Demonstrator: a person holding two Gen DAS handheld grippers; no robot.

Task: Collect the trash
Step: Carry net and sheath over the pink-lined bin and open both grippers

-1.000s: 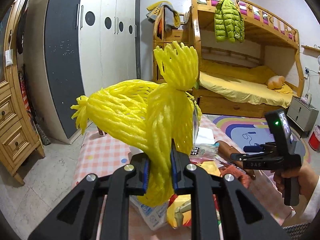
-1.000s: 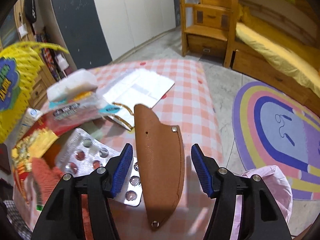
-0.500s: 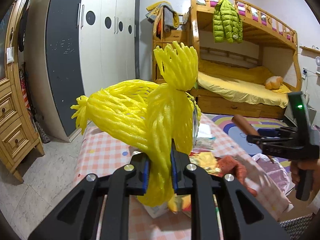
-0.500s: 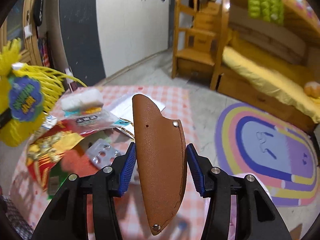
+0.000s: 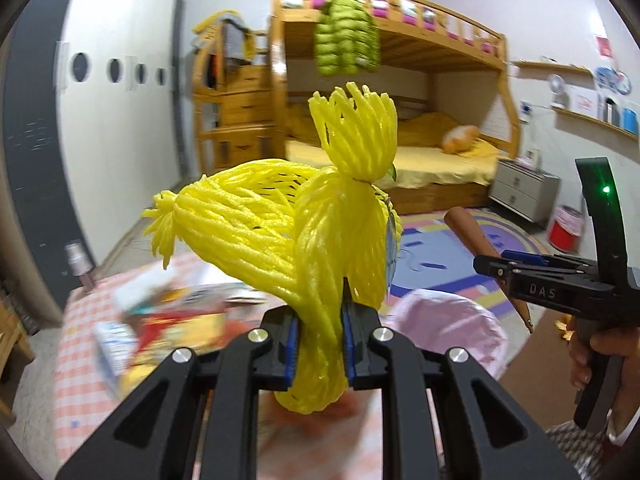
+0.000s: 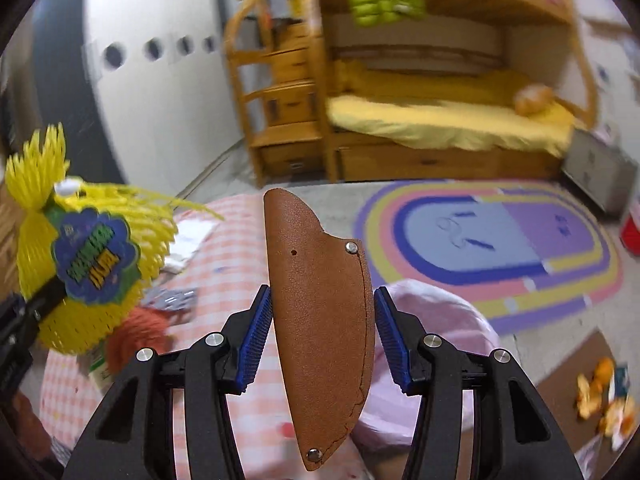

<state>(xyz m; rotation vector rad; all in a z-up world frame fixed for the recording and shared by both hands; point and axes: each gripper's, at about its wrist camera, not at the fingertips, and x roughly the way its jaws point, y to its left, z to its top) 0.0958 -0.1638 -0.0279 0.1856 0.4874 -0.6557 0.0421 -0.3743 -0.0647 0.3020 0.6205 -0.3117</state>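
A yellow foam fruit net [image 5: 256, 236] is held up in the air, pinched at its lower end by my left gripper [image 5: 318, 344], which is shut on it. The right wrist view shows the same net [image 6: 80, 264] at the left, with a blue and green label. My right gripper [image 6: 322, 300] is shut on a brown leather sheath [image 6: 320, 320], held upright off the table. In the left wrist view the sheath [image 5: 472, 236] sticks up from the right gripper [image 5: 504, 268]. A pink-lined trash bag [image 5: 452, 328] gapes just beyond both grippers.
A table with a pink checked cloth [image 5: 80, 380] holds blurred wrappers and packets [image 5: 168, 320] at the left. Orange scraps [image 6: 600, 396] lie on brown card on the floor at the right. A striped rug [image 6: 520, 240], a bunk bed and a red bin [image 5: 564, 232] lie beyond.
My right gripper closed on the sheath and lifted it off the table. Both grippers swung right, from over the table's litter to the pink bag. The left grip on the net is unchanged.
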